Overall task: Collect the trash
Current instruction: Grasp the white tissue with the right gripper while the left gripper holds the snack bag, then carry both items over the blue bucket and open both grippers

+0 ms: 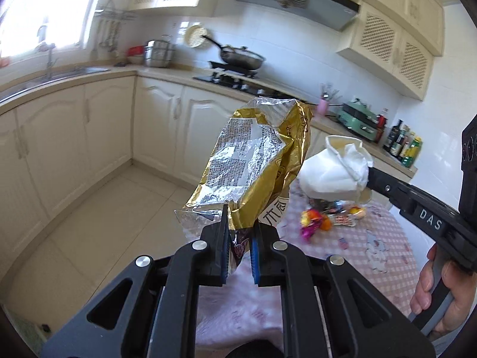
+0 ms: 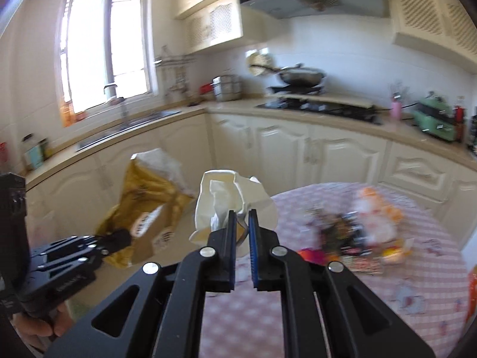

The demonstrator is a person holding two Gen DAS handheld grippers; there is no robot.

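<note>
My left gripper point(image 1: 241, 226) is shut on a crumpled gold and silver foil snack bag point(image 1: 253, 161) and holds it in the air beside the table. My right gripper point(image 2: 242, 217) is shut on a crumpled white tissue point(image 2: 229, 200), also in the air. In the left wrist view the right gripper point(image 1: 369, 173) comes in from the right with the tissue point(image 1: 331, 173). In the right wrist view the left gripper point(image 2: 119, 238) holds the gold bag point(image 2: 149, 203) at the left. Colourful candy wrappers point(image 1: 322, 220) lie on the table, blurred in the right wrist view point(image 2: 351, 232).
A round table with a pink checked cloth point(image 1: 387, 238) point(image 2: 417, 283) stands below the grippers. Cream cabinets and a counter point(image 1: 167, 101) run along the back with a sink point(image 1: 59, 74), a stove with a wok point(image 1: 241, 56), a green appliance point(image 1: 360, 119) and bottles point(image 1: 405, 146).
</note>
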